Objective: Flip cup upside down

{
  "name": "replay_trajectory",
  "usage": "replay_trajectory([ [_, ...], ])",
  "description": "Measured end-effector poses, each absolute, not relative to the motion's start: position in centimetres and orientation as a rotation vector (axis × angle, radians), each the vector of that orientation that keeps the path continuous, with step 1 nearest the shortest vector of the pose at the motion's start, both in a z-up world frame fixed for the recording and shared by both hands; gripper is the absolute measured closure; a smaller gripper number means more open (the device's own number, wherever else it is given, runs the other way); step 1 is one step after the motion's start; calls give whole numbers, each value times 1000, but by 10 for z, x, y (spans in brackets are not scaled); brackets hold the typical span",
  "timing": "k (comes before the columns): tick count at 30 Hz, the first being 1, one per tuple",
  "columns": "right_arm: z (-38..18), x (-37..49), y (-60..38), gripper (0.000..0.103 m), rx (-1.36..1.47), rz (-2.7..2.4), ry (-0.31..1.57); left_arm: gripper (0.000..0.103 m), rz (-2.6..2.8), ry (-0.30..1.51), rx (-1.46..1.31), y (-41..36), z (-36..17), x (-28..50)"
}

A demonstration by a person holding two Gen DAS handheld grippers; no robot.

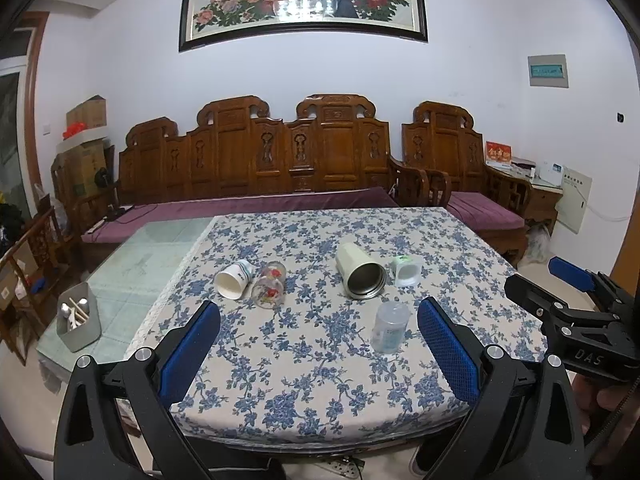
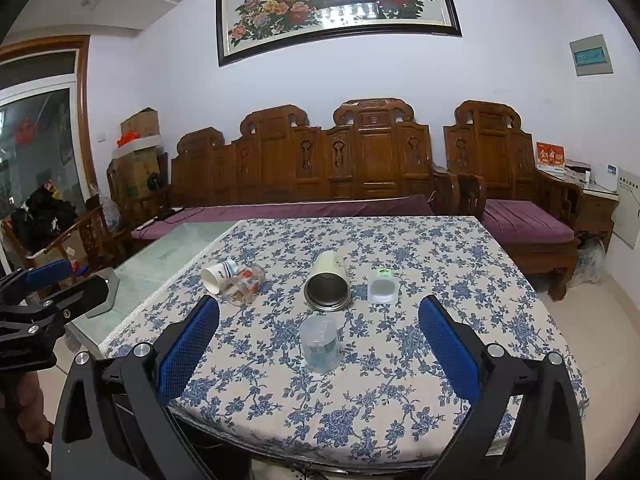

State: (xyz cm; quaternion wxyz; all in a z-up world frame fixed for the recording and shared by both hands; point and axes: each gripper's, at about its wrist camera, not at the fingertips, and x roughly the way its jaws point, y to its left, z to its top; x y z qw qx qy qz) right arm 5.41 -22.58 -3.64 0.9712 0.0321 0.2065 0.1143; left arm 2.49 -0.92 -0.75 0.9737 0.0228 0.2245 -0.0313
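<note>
Several cups sit on a blue-flowered tablecloth (image 1: 304, 380). A clear plastic cup (image 1: 390, 328) stands nearest, also in the right wrist view (image 2: 321, 342). A cream metal tumbler (image 1: 359, 270) lies on its side, mouth toward me (image 2: 329, 286). A white paper cup (image 1: 233, 278) and a flowered glass (image 1: 270, 289) lie on their sides at left (image 2: 218, 275) (image 2: 244, 284). A small white cup (image 1: 407, 270) lies at right (image 2: 383, 290). My left gripper (image 1: 318, 354) is open and empty above the near table edge. My right gripper (image 2: 319, 354) is open and empty, the clear cup between its fingers' line.
A grey utensil holder (image 1: 78, 322) stands on the bare glass tabletop at left. A carved wooden sofa (image 1: 256, 160) with purple cushions runs behind the table. The other gripper shows at each view's edge (image 1: 576, 312) (image 2: 36, 312).
</note>
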Motion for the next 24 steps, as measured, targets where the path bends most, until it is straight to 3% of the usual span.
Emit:
replay_trajectory([
  [24, -34, 54, -224, 2, 65, 226, 409, 8, -61, 446, 41, -9, -5, 24],
])
